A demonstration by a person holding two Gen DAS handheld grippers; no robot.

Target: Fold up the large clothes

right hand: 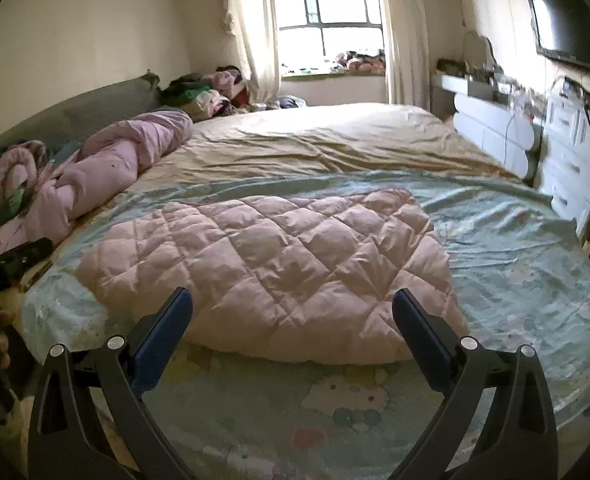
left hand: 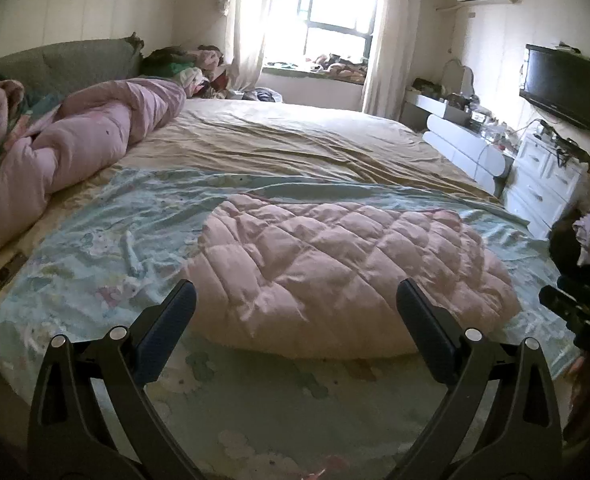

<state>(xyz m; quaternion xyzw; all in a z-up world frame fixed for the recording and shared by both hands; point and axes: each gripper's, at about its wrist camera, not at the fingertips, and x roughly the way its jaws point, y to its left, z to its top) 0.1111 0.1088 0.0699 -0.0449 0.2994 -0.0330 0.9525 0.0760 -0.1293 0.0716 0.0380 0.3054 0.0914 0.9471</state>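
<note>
A pink quilted padded garment (left hand: 347,268) lies folded into a flat bundle on the pale blue patterned sheet (left hand: 107,240) at the near end of the bed. It also shows in the right wrist view (right hand: 279,272). My left gripper (left hand: 295,300) is open and empty, hovering just short of the garment's near edge. My right gripper (right hand: 293,308) is open and empty, also just short of that edge. The right gripper's body shows at the right edge of the left wrist view (left hand: 575,308).
A bunched pink duvet (left hand: 75,140) lies along the bed's left side by the grey headboard (left hand: 55,60). A beige sheet (left hand: 295,136) covers the far half. White drawers (left hand: 543,184), a wall TV (left hand: 559,88) and a clothes pile (left hand: 191,64) stand around the bed.
</note>
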